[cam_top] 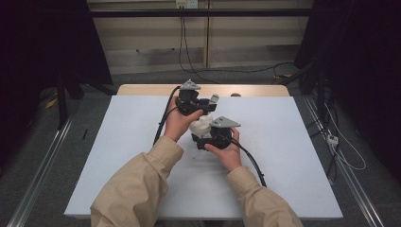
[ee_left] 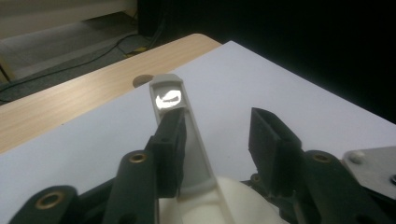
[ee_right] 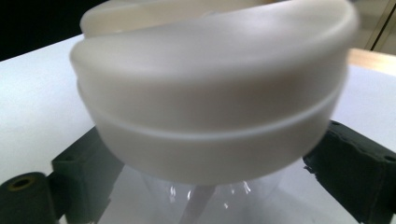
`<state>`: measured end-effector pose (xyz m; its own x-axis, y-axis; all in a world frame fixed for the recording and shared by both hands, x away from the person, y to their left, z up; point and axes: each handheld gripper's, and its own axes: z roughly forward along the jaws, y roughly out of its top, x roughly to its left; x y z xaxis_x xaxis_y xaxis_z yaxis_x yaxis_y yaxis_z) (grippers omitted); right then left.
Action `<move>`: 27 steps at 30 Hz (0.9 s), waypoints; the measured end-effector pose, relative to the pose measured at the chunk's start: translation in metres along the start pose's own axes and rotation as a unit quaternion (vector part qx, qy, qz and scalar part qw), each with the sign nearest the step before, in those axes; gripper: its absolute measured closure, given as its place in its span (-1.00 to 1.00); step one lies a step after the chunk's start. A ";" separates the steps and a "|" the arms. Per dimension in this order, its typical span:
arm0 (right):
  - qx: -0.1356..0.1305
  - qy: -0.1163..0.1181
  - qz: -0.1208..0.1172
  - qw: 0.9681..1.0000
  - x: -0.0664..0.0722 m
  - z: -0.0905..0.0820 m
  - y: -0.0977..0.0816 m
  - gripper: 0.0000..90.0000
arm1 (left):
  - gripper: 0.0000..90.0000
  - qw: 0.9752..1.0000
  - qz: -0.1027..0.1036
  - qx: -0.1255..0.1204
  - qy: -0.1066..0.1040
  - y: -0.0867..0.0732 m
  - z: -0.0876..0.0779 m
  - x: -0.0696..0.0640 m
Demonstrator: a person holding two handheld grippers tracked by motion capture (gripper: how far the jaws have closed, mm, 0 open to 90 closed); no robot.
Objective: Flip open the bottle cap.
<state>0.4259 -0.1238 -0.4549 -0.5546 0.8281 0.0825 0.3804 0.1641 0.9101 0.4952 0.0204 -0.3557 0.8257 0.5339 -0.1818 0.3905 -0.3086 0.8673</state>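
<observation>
White lidded container (ee_right: 210, 107) sits between the right hand-held gripper (ee_right: 210, 186) jaws.

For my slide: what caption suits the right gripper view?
Black fingers flank a white round plastic lid on a clear container above the white table.

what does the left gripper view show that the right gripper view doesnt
Left gripper view alone: a grey flip spout standing up between the left tongs, against one jaw and clear of the other, plus the wooden table edge. Right gripper view alone: the white cap's broad ribbed side between the right tongs, with clear plastic beneath. Both: the white sheet.
</observation>
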 end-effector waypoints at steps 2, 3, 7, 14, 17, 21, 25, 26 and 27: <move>0.010 0.003 -0.003 1.000 0.001 -0.002 0.000 -0.87 | 0.10 1.000 0.004 0.001 -0.003 -0.003 -0.004 0.000; 0.015 0.003 -0.006 1.000 0.001 -0.004 0.001 -0.88 | 0.08 1.000 0.003 0.002 -0.001 -0.004 -0.006 0.000; 0.014 0.009 -0.001 1.000 0.000 -0.010 0.001 -0.88 | -0.08 1.000 0.009 0.009 -0.006 -0.009 -0.016 0.000; 0.028 0.018 -0.013 0.999 -0.003 -0.024 -0.002 -0.89 | -0.24 1.000 0.012 0.003 -0.009 -0.023 -0.036 0.003; 0.034 0.023 -0.013 0.999 -0.005 -0.030 -0.004 -0.87 | -0.31 1.000 0.017 0.003 -0.008 -0.028 -0.044 0.004; 0.033 0.028 -0.005 0.999 -0.008 -0.038 -0.008 -0.86 | -0.42 1.000 0.017 0.007 -0.011 -0.039 -0.052 0.006; 0.041 0.028 -0.009 0.999 -0.010 -0.048 -0.012 -0.87 | -0.47 1.000 0.008 0.009 -0.011 -0.053 -0.060 0.009; 0.043 0.028 -0.008 0.999 -0.011 -0.050 -0.013 -0.87 | -0.48 1.000 0.012 0.010 -0.009 -0.056 -0.062 0.009; 0.044 0.028 -0.008 0.999 -0.012 -0.052 -0.015 -0.87 | -0.49 1.000 0.017 0.015 -0.007 -0.059 -0.064 0.010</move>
<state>0.3887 -0.1640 -0.4482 -0.6001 0.7945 0.0929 0.4338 0.2257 0.8723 0.4547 0.0941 -0.3790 0.8443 0.5115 -0.1597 0.3745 -0.3502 0.8585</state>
